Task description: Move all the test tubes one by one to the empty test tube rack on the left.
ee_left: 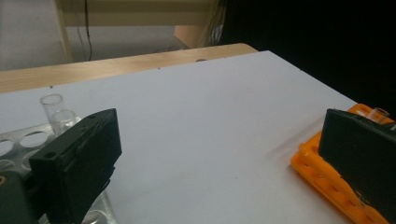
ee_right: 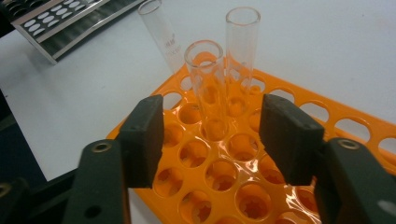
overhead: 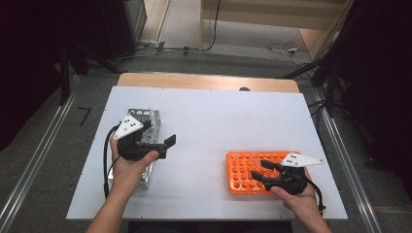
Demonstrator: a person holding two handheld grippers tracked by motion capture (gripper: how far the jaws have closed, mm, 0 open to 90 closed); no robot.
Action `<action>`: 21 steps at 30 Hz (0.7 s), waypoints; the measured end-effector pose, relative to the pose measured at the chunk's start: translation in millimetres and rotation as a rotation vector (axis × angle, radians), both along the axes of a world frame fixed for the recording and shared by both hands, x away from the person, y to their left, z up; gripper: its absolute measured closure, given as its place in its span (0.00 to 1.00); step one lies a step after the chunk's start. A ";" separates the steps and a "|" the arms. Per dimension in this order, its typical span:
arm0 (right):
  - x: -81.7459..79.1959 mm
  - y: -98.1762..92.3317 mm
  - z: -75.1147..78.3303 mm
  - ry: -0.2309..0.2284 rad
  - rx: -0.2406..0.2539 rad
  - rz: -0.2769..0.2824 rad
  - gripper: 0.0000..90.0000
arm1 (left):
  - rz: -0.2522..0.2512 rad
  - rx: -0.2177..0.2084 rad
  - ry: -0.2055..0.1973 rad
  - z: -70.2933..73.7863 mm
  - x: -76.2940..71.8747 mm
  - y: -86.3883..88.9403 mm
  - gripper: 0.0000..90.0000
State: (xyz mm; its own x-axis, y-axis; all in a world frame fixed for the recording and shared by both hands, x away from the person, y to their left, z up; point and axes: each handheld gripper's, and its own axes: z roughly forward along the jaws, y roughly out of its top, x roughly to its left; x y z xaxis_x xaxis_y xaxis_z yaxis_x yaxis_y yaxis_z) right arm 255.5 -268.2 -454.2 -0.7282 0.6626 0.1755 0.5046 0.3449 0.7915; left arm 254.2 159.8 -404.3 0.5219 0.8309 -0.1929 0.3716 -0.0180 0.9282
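- Over the orange rack (overhead: 241, 171), my right gripper (ee_right: 212, 135) hangs with its jaws apart; no pad touches glass.
- The nearest test tube (ee_right: 207, 84) stands upright in a rack hole, just ahead of the gap between those jaws.
- Two more test tubes stand in the holes behind it, one leaning.
- My left gripper (overhead: 163, 145) is held beside the metal rack (overhead: 145, 118), jaws wide apart, with nothing between them.
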 end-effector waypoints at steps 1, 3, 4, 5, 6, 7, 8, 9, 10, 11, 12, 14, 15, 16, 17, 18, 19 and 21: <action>0.4 0.5 -1.0 0.003 -0.004 -0.001 0.50 | -0.008 0.002 -0.002 0.5 -3.3 -2.3 0.00; 1.0 1.4 -3.0 0.009 -0.009 -0.007 0.55 | -0.025 -0.001 -0.010 0.7 -10.0 -7.5 0.00; 1.2 2.1 -3.9 0.010 -0.015 -0.008 0.57 | -0.032 -0.001 -0.014 0.8 -13.4 -10.4 0.00; 1.2 2.7 -4.6 0.013 -0.021 -0.011 0.58 | -0.043 0.001 -0.016 0.6 -16.5 -12.8 0.00; 1.4 3.3 -5.3 0.016 -0.026 -0.013 0.58 | -0.049 -0.001 -0.018 0.2 -19.3 -16.1 0.00; 1.6 4.1 -6.1 0.017 -0.027 -0.014 0.60 | -0.057 0.010 -0.018 -0.1 -22.0 -19.4 0.00; 2.0 5.0 -6.6 0.017 -0.035 -0.017 0.61 | -0.067 0.019 -0.020 -0.4 -24.3 -23.1 0.00; 2.0 6.2 -7.0 0.015 -0.040 -0.018 0.61 | -0.077 0.026 -0.022 -1.0 -26.7 -26.6 0.00; 2.1 7.1 -7.1 0.012 -0.046 -0.017 0.61 | -0.089 0.025 -0.021 -1.8 -28.9 -29.9 0.00; 2.1 8.2 -7.2 0.012 -0.047 -0.018 0.62 | -0.099 0.026 -0.018 -2.9 -30.9 -33.1 0.00; 1.9 9.4 -7.2 0.010 -0.051 -0.022 0.63 | -0.109 0.025 -0.019 -4.3 -32.7 -36.2 0.00; 2.0 11.5 -7.7 0.006 -0.064 -0.028 0.64 | -0.122 0.036 -0.014 -7.1 -35.3 -41.9 0.00; 2.1 12.7 -8.0 0.007 -0.065 -0.034 0.65 | -0.129 0.036 -0.010 -8.6 -35.8 -44.1 0.00; 2.3 13.8 -8.5 0.007 -0.068 -0.036 0.65 | -0.134 0.034 -0.007 -9.9 -36.2 -45.8 0.00; 2.4 15.1 -9.0 0.003 -0.074 -0.039 0.66 | -0.137 0.037 -0.004 -10.9 -36.7 -47.2 0.00; 2.5 16.2 -9.5 -0.003 -0.079 -0.040 0.66 | -0.141 0.033 -0.001 -11.8 -37.3 -48.7 0.00; 2.2 17.8 -10.0 -0.006 -0.084 -0.045 0.66 | -0.146 0.032 0.002 -12.6 -37.9 -50.1 0.00; 1.5 20.8 -10.6 -0.014 -0.098 -0.052 0.67 | -0.151 0.035 0.006 -14.2 -39.3 -53.3 0.00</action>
State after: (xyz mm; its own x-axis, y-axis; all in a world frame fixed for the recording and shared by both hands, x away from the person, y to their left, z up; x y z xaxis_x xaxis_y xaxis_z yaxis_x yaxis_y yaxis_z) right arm 257.0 -247.5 -464.8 -0.6944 0.7129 0.0977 0.5125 0.3948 0.7625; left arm 214.9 106.6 -418.5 0.6407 0.7490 -0.1688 0.3675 -0.1060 0.9240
